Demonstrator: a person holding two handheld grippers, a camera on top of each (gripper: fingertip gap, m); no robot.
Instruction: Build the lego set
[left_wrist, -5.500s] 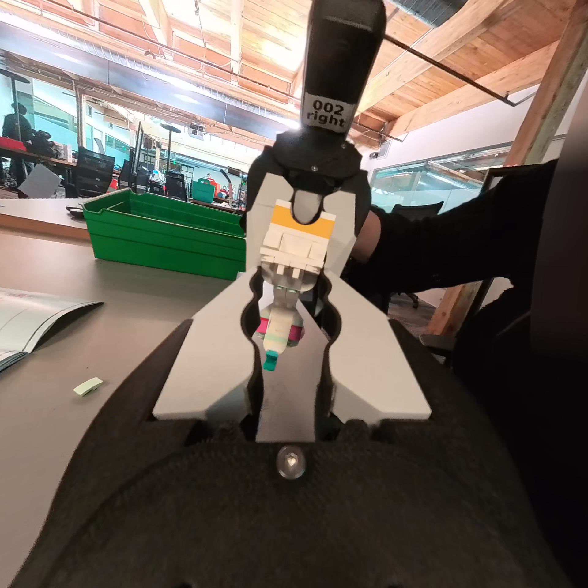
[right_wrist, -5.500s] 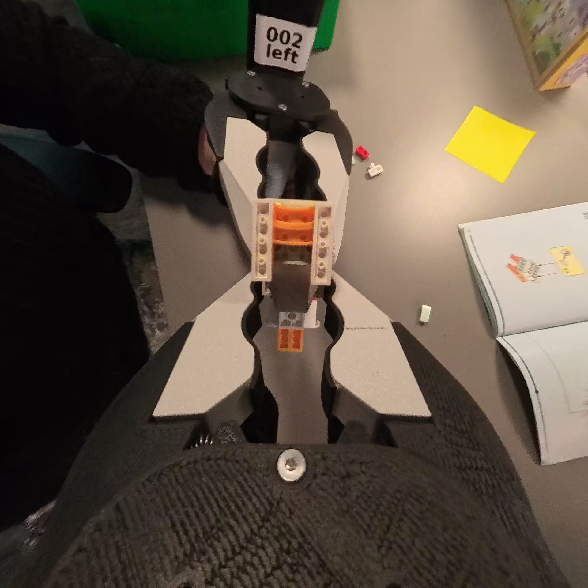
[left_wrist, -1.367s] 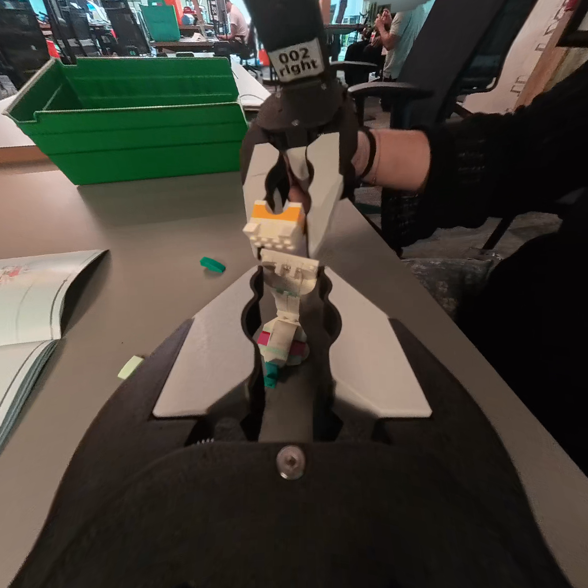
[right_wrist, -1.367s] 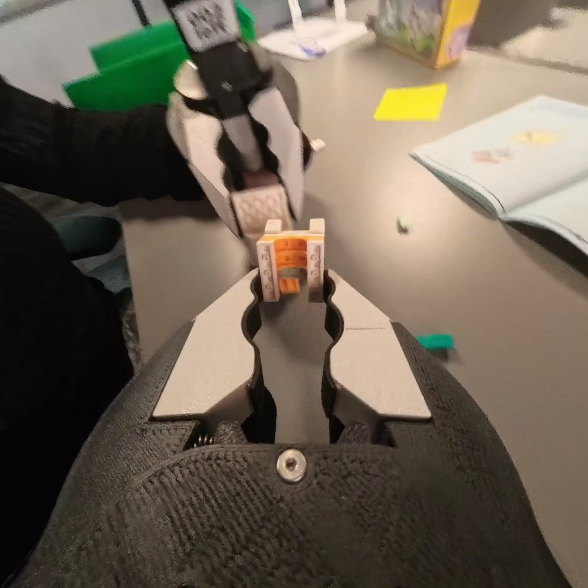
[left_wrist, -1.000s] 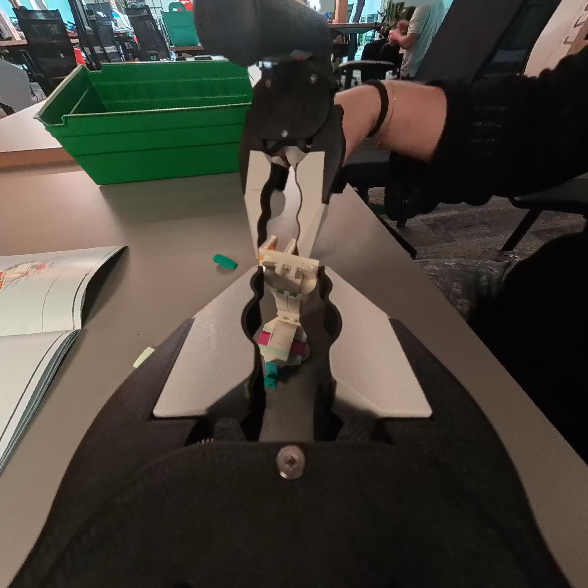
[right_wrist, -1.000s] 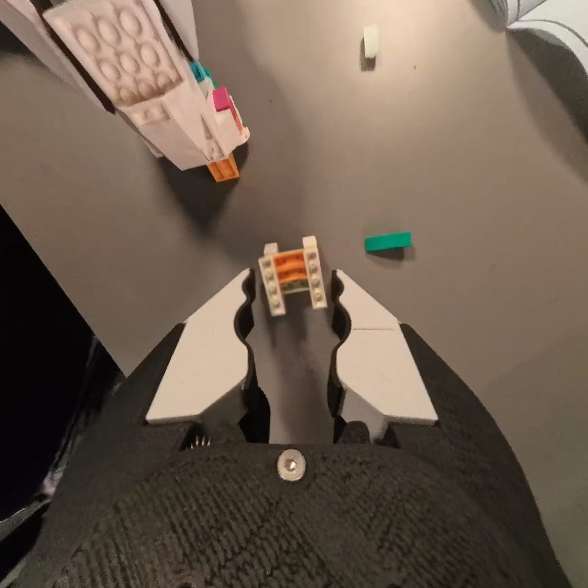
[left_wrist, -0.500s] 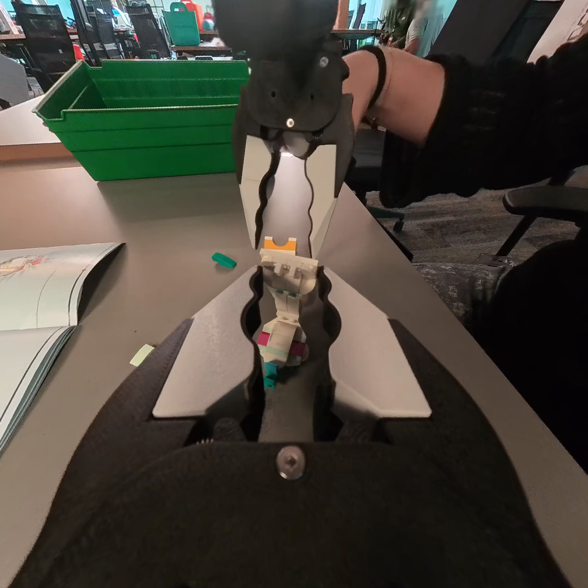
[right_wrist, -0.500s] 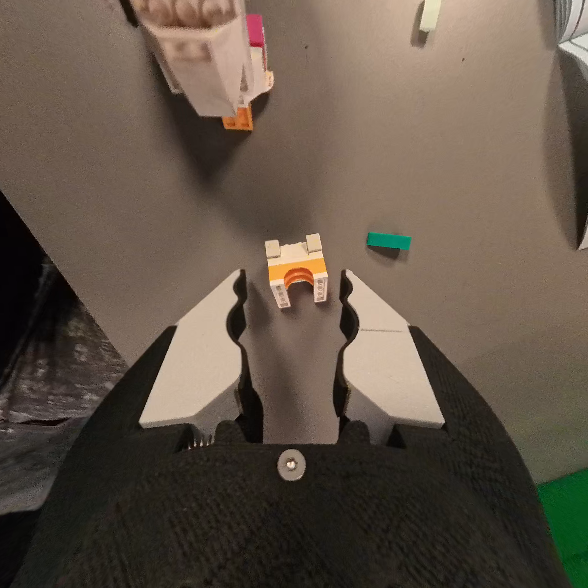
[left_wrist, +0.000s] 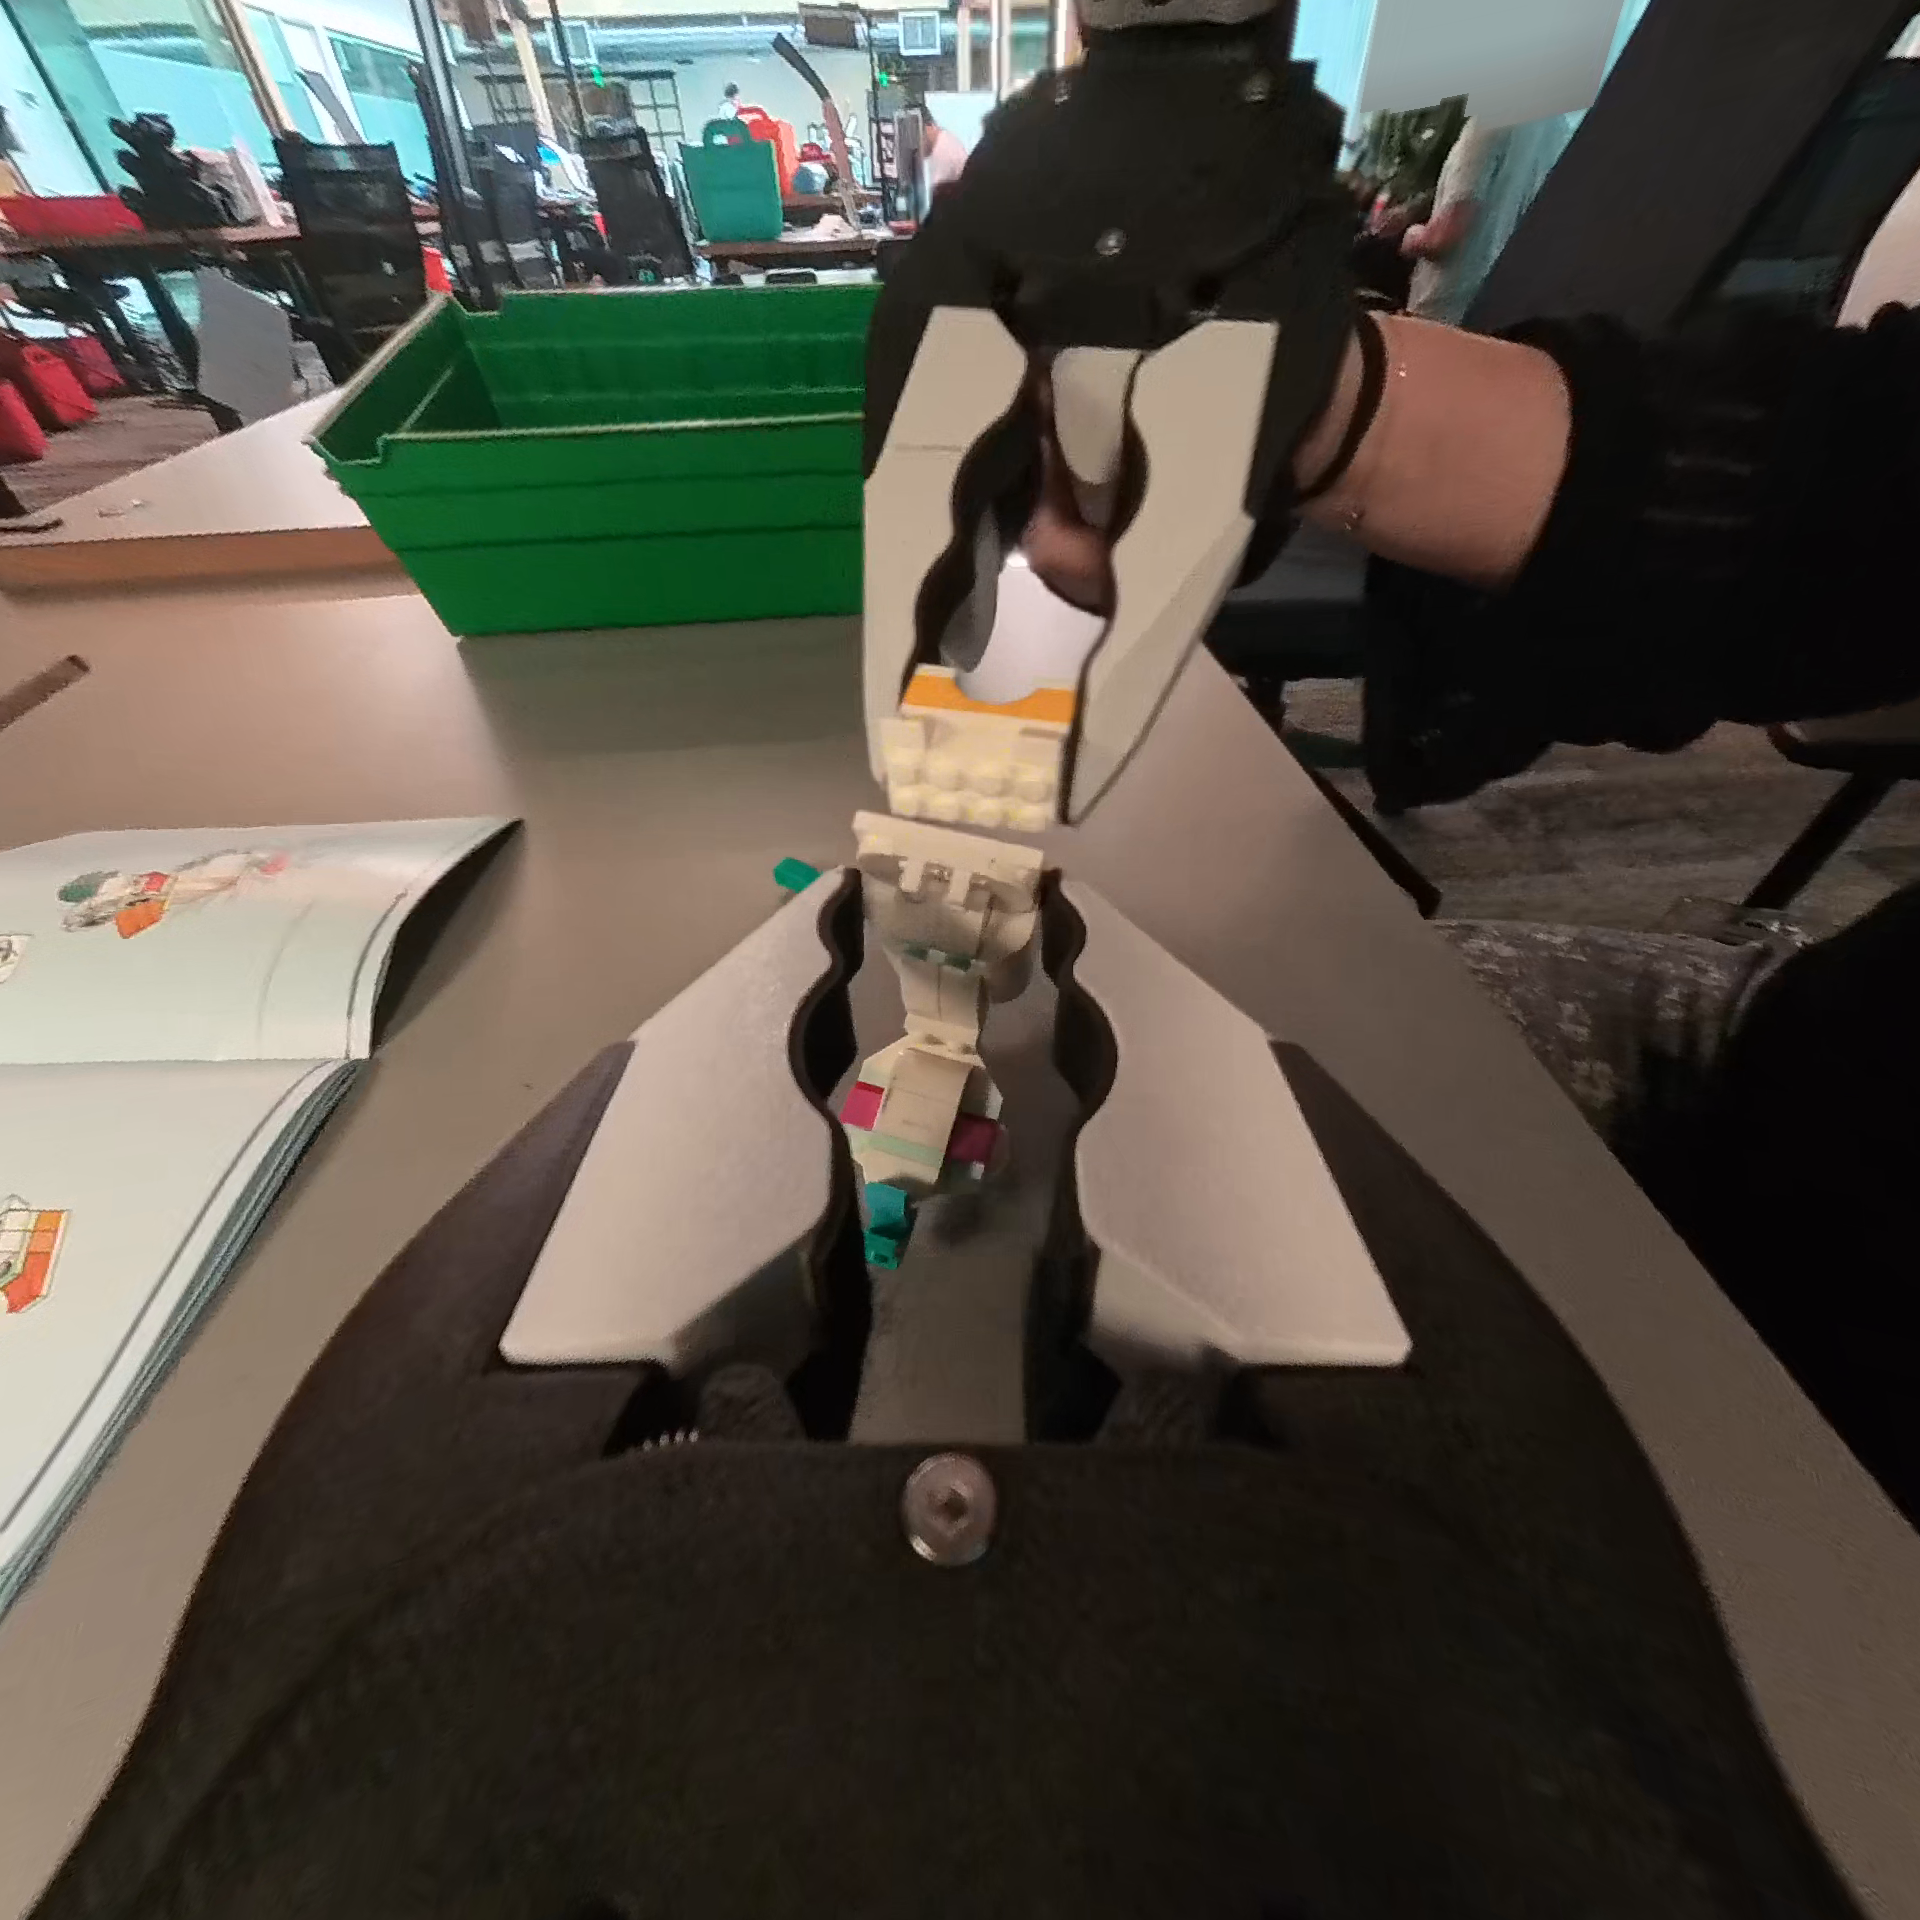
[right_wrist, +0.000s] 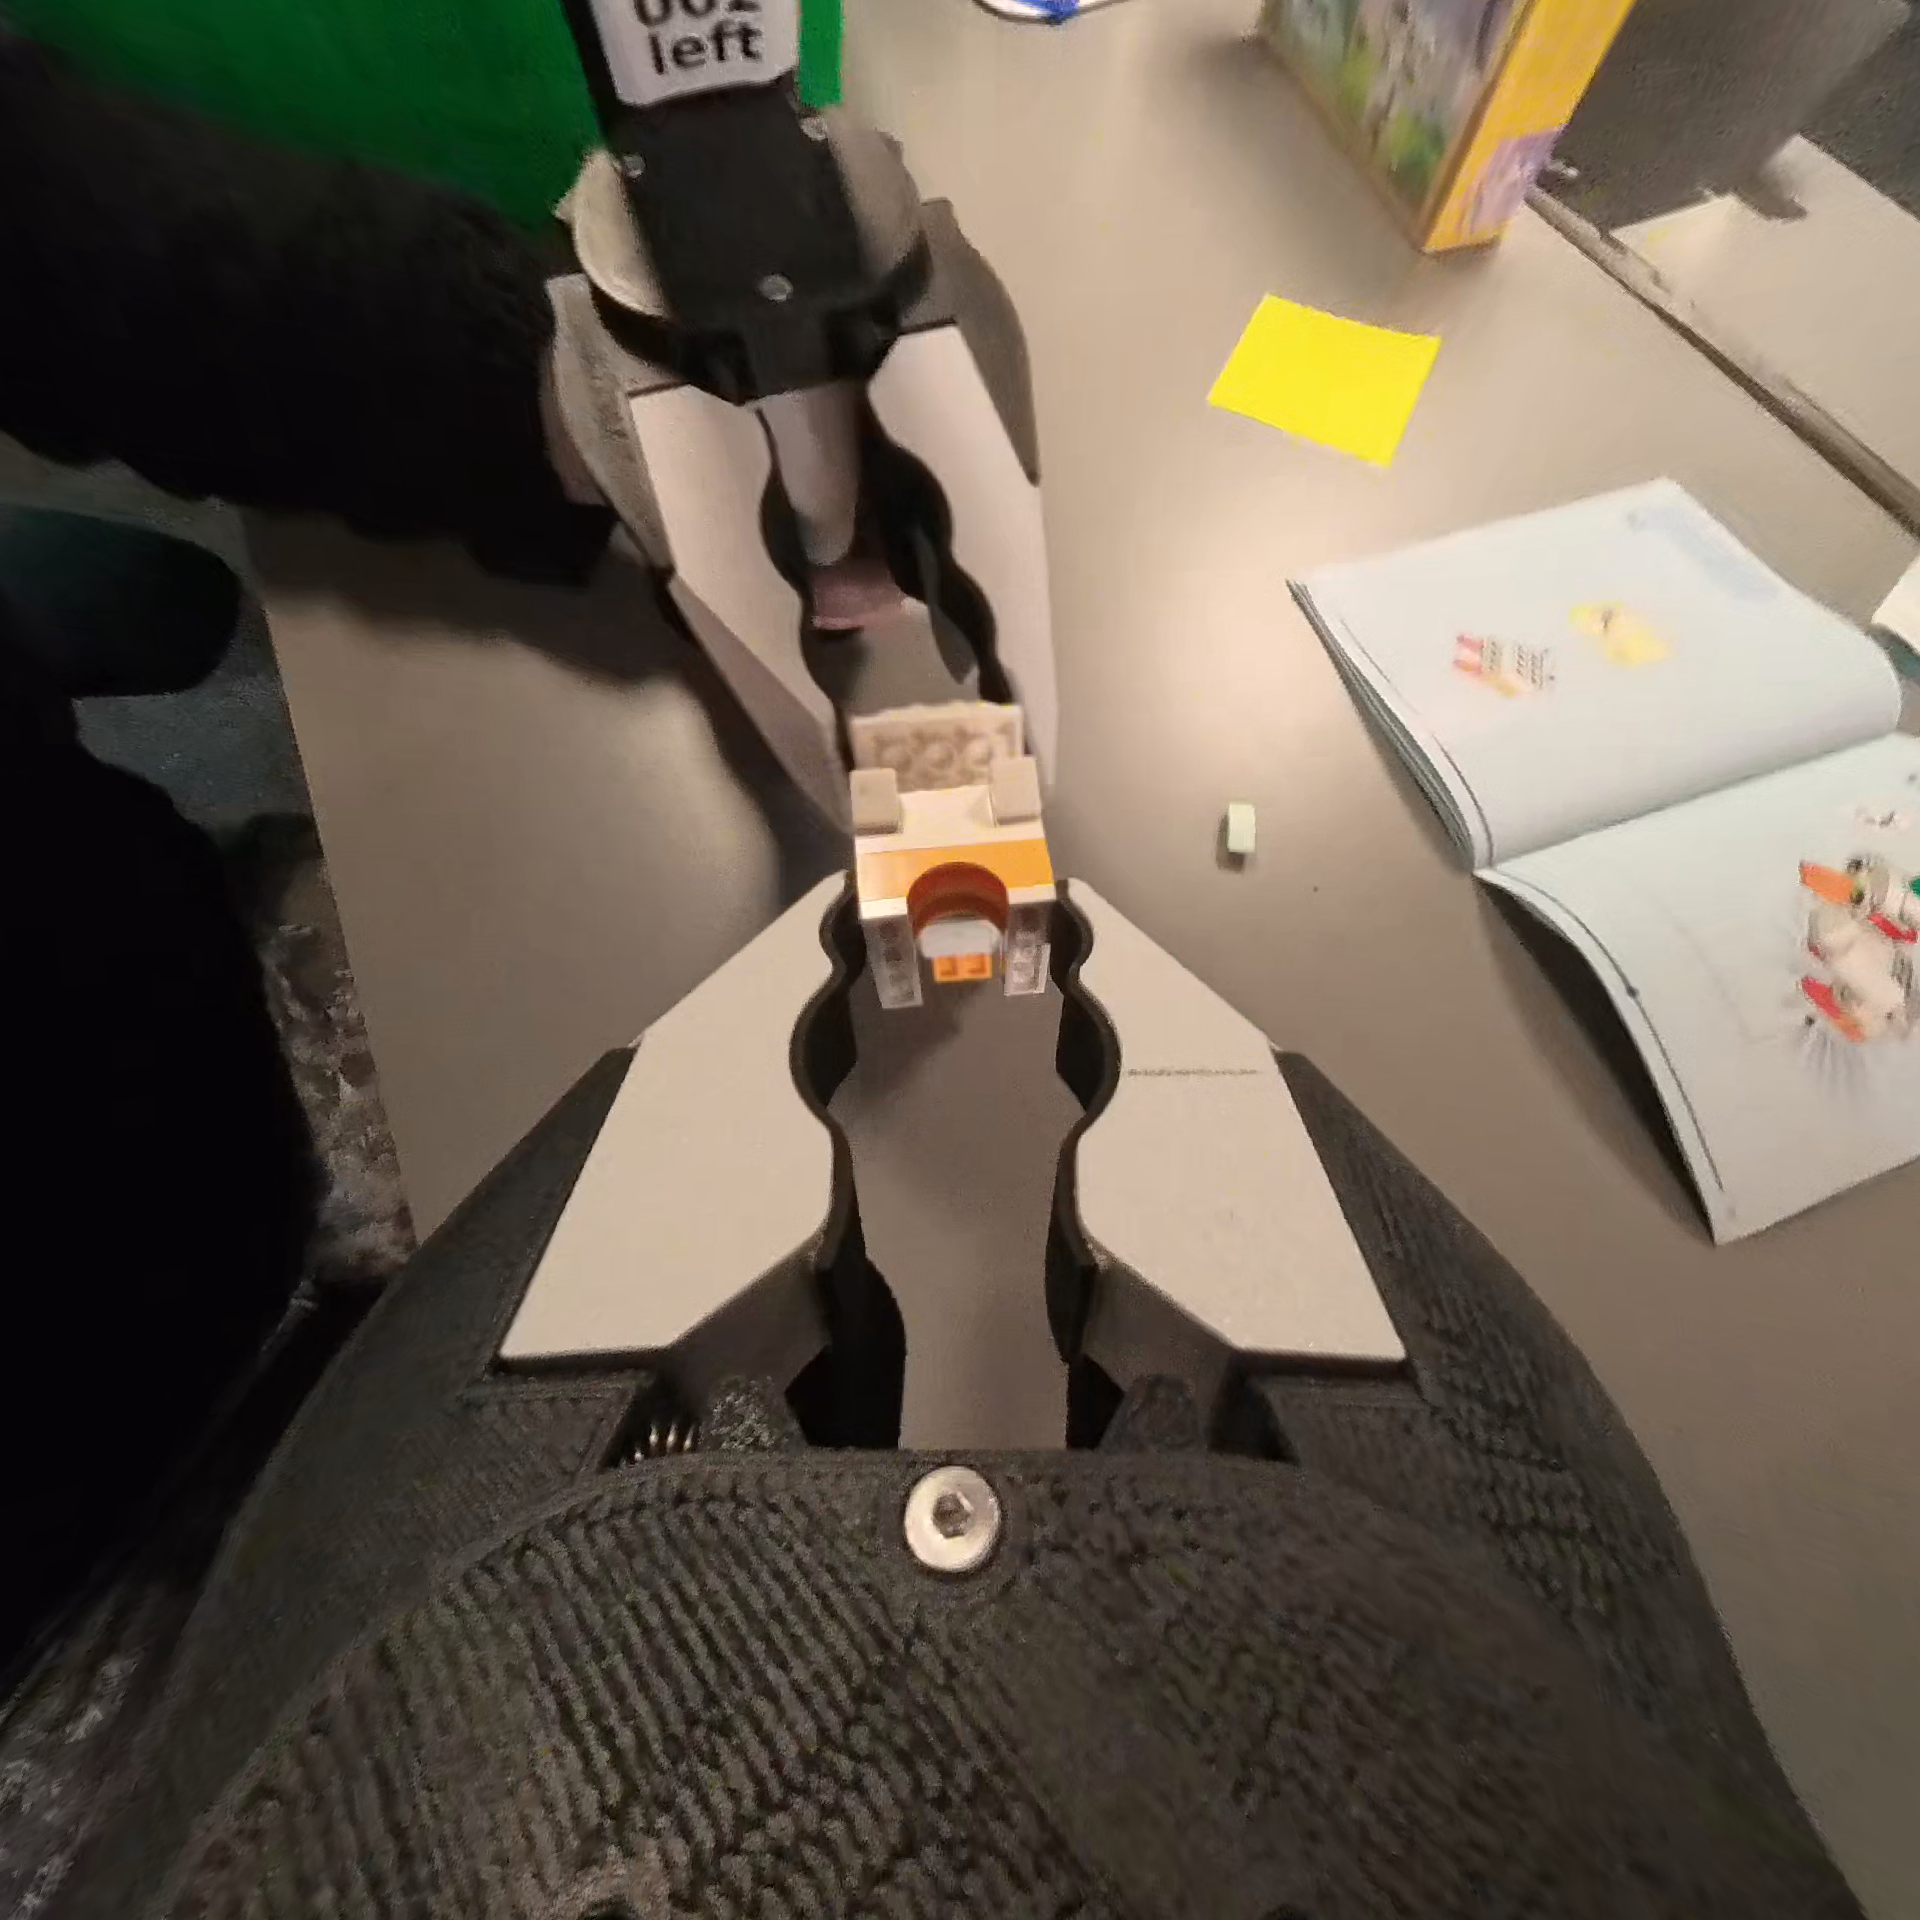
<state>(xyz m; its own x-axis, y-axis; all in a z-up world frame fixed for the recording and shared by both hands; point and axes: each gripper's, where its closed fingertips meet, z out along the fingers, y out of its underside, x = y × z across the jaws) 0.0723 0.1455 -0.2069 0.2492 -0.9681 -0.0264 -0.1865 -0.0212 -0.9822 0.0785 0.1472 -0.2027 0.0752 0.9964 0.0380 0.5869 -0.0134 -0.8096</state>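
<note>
Half a second ago the white-and-orange arch block (right_wrist: 954, 902) lay loose on the grey table (right_wrist: 1351, 1351) between the parted fingers of the right gripper (right_wrist: 954, 914); now those fingers have clamped its sides and lifted it off the surface, back up to the partly built white model (left_wrist: 940, 935). Going left to right in the left wrist view: the open instruction booklet (left_wrist: 187, 997) lies well to the left of the tool, the stacked green bins (left_wrist: 623, 478) stand beyond it, and a small teal piece (left_wrist: 792, 871) peeks out just left of the fingertips. In the centre the left gripper (left_wrist: 948, 914) is clenched on the white model near its upper plate, the pink, mint and teal lower bricks hanging back between the fingers. Just ahead and above, the arch block hangs studs-first toward that plate, very close, with a thin gap visible. To the right is the person's hand (left_wrist: 1444, 457) and dark sleeve. My judgement: the regrasp gave a squarer hold, and the next move is aligning studs and pressing together.
</note>
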